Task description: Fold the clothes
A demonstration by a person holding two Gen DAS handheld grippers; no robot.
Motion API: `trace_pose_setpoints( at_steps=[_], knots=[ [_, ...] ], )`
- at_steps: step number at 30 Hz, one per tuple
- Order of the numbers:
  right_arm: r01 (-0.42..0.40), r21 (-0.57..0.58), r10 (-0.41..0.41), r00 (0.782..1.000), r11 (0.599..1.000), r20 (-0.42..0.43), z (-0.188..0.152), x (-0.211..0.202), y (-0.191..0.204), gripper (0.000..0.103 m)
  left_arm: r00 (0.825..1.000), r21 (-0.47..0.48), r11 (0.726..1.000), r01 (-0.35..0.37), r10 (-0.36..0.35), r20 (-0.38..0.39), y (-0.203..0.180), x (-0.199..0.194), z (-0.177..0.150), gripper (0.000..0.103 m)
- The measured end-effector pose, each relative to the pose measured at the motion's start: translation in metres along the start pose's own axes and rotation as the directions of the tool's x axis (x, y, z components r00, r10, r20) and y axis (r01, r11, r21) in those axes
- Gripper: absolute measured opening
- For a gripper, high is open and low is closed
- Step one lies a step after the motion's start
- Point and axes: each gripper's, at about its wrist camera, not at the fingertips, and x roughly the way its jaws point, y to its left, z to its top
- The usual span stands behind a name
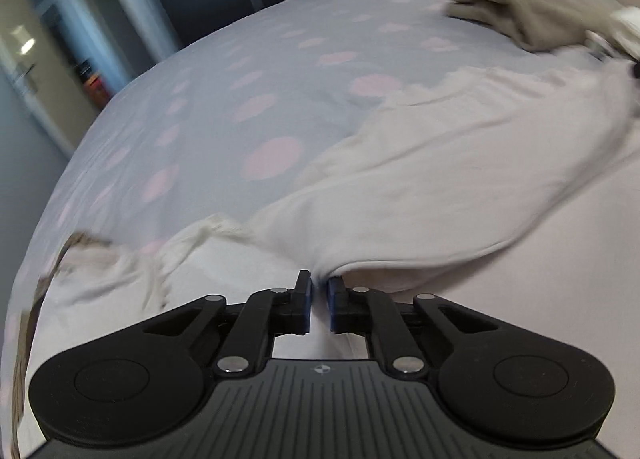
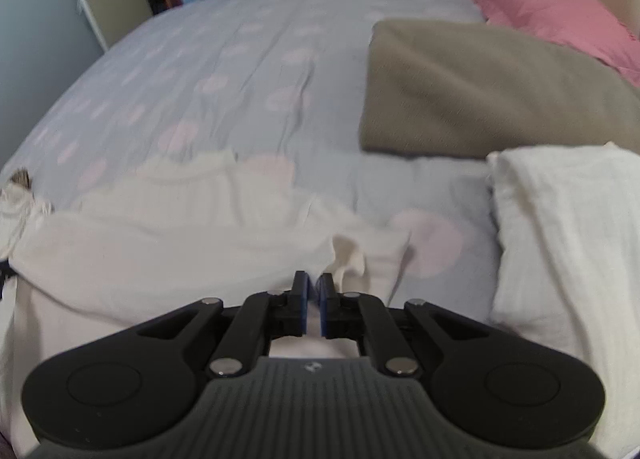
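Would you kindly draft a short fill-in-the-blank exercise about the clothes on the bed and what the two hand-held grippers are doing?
1. The left hand-held gripper is shut on the ____ garment.
2. The right hand-held gripper pinches the same cream garment, so ____ grippers grip it.
3. The folded brown garment lies in front of the ____ pillow.
4. The bedsheet is grey with pink ____.

Missing words: cream; both; pink; dots
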Motion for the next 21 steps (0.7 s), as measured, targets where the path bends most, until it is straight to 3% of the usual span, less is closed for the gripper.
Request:
trace_pose_setpoints(
  at_steps=[4, 9, 11, 13, 14, 19, 21],
  knots=[
    [0.013, 0.019, -0.013, 1.0, 1.0, 0.01, 0.005, -0.005, -0.005, 0.006, 1.0, -0.088, 0.996, 0.014, -0.016, -0.024, 0.016, 0.001, -0.005, 0.006],
    [-0.009, 0.047, 0.01, 1.0, 0.999, -0.02, -0.004, 0.004, -0.007, 0.006, 0.999, -0.066, 0.998, 0.013, -0.015, -0.04, 0.006, 0.003, -0.01, 0.01],
    [-0.015, 0.043, 0.016, 1.0, 0.999, -0.017, -0.004, 0.003, -0.004, 0.006, 0.999, -0.05, 0.999, 0.009, -0.011, -0.036, -0.001, 0.001, -0.01, 0.02],
    [-0.012, 0.031, 0.012, 1.0, 0.999, -0.004, -0.002, -0.001, -0.003, 0.006, 1.0, -0.021, 1.0, 0.004, -0.004, -0.017, -0.012, -0.003, -0.01, 0.056],
    [-0.014, 0.035, 0.014, 1.0, 0.999, 0.0, -0.001, -0.002, -0.003, 0.006, 1.0, -0.01, 1.0, 0.005, -0.005, -0.007, -0.017, -0.004, -0.01, 0.06],
    [-0.023, 0.043, 0.023, 1.0, 0.999, 0.001, 0.0, -0.001, -0.003, 0.006, 1.0, 0.019, 0.999, -0.029, 0.029, -0.003, -0.034, 0.007, -0.007, 0.062],
    [-0.027, 0.043, 0.027, 1.0, 0.999, 0.001, 0.001, -0.002, -0.003, 0.006, 0.999, 0.0, 0.999, -0.042, 0.042, -0.006, -0.033, 0.014, -0.006, 0.057]
  ],
)
